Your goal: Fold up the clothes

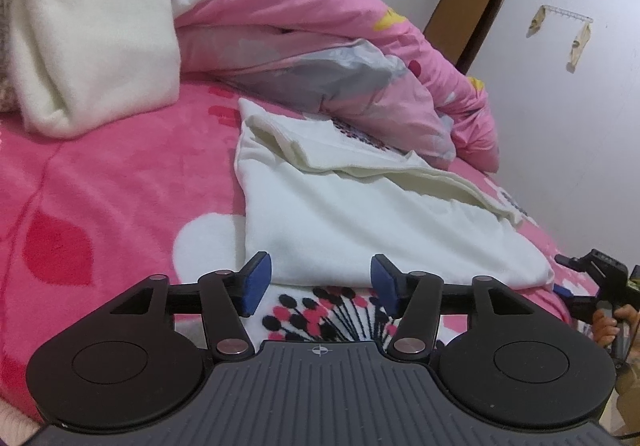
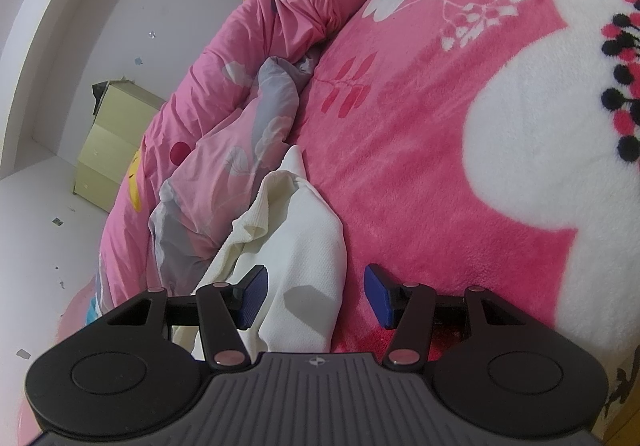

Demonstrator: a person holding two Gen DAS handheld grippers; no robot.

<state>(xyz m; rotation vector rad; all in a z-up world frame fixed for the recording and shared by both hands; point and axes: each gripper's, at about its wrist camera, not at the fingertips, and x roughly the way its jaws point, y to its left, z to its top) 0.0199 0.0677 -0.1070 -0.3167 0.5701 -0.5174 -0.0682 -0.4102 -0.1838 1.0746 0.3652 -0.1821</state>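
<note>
A rumpled pink quilt (image 1: 320,30) is heaped along the far side of the bed, right behind the white garment (image 1: 360,214), touching its back edge. A second cream cloth (image 1: 92,30) is piled to the left, apart from it. The pink flowered blanket (image 1: 120,186) covers the bed beneath everything.

The white garment lies folded on the blanket, a flat lower panel with a thicker creased layer doubled over its far part. The left gripper (image 1: 321,282) hovers at its near edge with fingers (image 1: 258,280) open and nothing between them.

The right wrist view shows the garment's (image 2: 308,246) end running up between the right gripper's (image 2: 316,296) fingers (image 2: 254,294), which are spread without pinching it; the cloth lies close to the left finger. Only this view shows a pale cabinet (image 2: 112,142) against the wall. Only the left view shows a brown door (image 1: 468,14), wall hooks (image 1: 564,18), and the right gripper (image 1: 596,286) in a hand (image 1: 612,322) at the far right.
</note>
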